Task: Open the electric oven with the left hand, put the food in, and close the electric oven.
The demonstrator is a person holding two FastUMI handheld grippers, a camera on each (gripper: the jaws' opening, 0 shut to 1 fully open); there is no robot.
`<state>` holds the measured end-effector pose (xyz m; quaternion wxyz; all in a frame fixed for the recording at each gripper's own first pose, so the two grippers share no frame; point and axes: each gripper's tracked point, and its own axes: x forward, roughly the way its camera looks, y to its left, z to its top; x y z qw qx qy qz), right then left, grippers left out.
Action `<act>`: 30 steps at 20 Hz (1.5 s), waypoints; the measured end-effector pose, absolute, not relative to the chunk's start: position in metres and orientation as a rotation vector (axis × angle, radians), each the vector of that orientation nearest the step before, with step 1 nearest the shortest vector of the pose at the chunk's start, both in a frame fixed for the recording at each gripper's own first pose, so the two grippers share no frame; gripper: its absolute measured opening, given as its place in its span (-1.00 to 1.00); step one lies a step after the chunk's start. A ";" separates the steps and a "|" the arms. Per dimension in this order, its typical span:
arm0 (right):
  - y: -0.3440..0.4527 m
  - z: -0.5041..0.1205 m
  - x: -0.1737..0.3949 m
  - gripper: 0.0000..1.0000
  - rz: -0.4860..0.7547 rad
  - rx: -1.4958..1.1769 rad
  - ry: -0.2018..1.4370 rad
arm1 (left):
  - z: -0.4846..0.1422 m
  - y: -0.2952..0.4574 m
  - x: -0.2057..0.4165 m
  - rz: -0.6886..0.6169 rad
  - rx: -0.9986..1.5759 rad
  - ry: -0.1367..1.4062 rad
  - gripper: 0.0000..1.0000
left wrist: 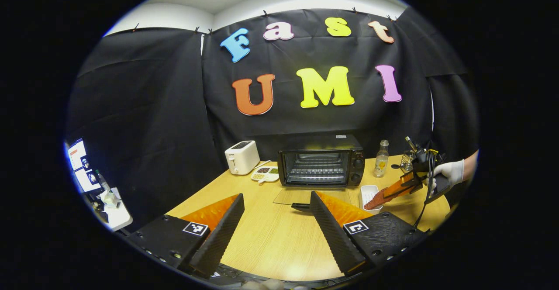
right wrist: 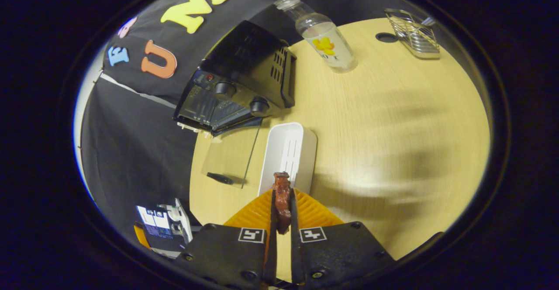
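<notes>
My left gripper (left wrist: 276,220) hung over the near part of the table (left wrist: 270,237), fingers spread wide, nothing between them. Ahead of it the oven (left wrist: 321,161) sat at the back of the table with its glass door (left wrist: 305,196) dropped flat onto the tabletop, dark handle (left wrist: 300,206) at the near edge, wire racks visible inside. Left of the oven was a white toaster (left wrist: 241,157), and between them a small dish (left wrist: 265,174) with divided portions. Right of the oven stood a clear bottle (left wrist: 381,159), and past it a wire rack (left wrist: 406,161). A white tray (left wrist: 369,194) lay just in front of the oven's right corner. In the left gripper view my gloved hand (left wrist: 452,172) held the right gripper (left wrist: 375,200) tilted down over that tray, a reddish-brown strip of food (left wrist: 374,201) at its tip. In the right gripper view, the right gripper (right wrist: 283,211) was pinching the food (right wrist: 282,200) between both fingers, fingers pressed close with the piece sticking out past them. The tray (right wrist: 288,150) lay just beyond the food, and whether the food touched it I couldn't tell. The oven (right wrist: 238,78) showed up and left with two knobs facing me, the open door (right wrist: 227,159) on the table below it, the bottle (right wrist: 323,36) and rack (right wrist: 412,32) farther off.
</notes>
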<state>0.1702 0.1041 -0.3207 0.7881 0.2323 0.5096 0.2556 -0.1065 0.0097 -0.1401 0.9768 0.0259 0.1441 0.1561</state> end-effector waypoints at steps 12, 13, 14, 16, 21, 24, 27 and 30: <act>0.187 -0.235 0.165 -0.68 0.546 0.653 0.881 | -0.154 0.043 -0.094 0.215 0.029 0.281 0.94; 0.199 -0.231 0.166 -0.68 0.524 0.689 0.862 | -0.158 0.050 -0.094 0.200 0.022 0.291 0.94; 0.213 -0.228 0.168 -0.69 0.507 0.717 0.842 | -0.160 0.059 -0.095 0.185 0.020 0.300 0.94; 0.243 -0.220 0.173 -0.69 0.483 0.779 0.791 | -0.162 0.078 -0.095 0.160 0.035 0.304 0.94; 0.304 -0.221 0.194 -0.69 0.344 1.002 0.681 | -0.176 0.117 -0.093 0.076 0.044 0.341 0.94; 0.330 -0.235 0.214 -0.69 0.270 1.100 0.637 | -0.175 0.140 -0.087 0.079 0.029 0.335 0.94; 0.341 -0.247 0.238 -0.69 0.201 1.133 0.584 | -0.176 0.151 -0.079 0.077 0.015 0.326 0.93; 0.349 -0.254 0.261 -0.68 0.156 1.169 0.544 | -0.178 0.157 -0.078 0.062 0.027 0.335 0.94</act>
